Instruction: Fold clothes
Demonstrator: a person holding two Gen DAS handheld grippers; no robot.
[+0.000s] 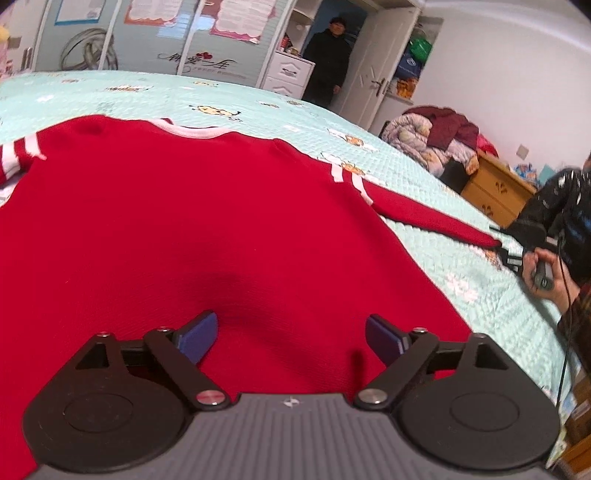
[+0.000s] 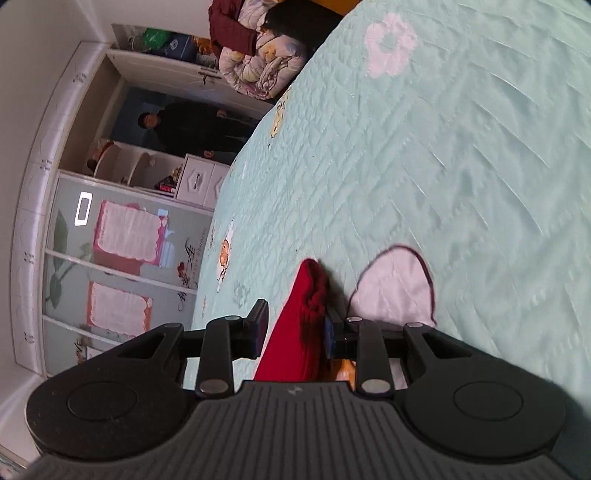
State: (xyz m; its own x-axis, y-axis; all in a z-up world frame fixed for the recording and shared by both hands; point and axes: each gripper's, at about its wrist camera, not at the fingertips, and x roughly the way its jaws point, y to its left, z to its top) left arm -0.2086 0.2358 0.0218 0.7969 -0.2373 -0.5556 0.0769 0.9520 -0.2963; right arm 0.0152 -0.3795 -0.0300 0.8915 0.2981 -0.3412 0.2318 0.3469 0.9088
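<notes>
Sweater [image 1: 192,229] cuff [image 2: 312,291] between right tool [image 2: 295,328] fingers.

Sweater [image 1: 184,229]: lies flat on the bed [image 1: 258,107], collar toward the far side, one sleeve [image 1: 424,214] stretched out to the right. Left tool [image 1: 291,338]: over the sweater's near hem, fingers spread apart. Right tool [image 2: 295,328]: at the cuff [image 2: 314,291] of that sleeve, cuff between its fingers. Bedding pile [image 1: 432,142]: on a cabinet [image 1: 495,188] right of the bed. Wardrobe [image 1: 147,33]: behind the bed. Person [image 1: 327,62]: stands in the doorway beside the wardrobe.
</notes>
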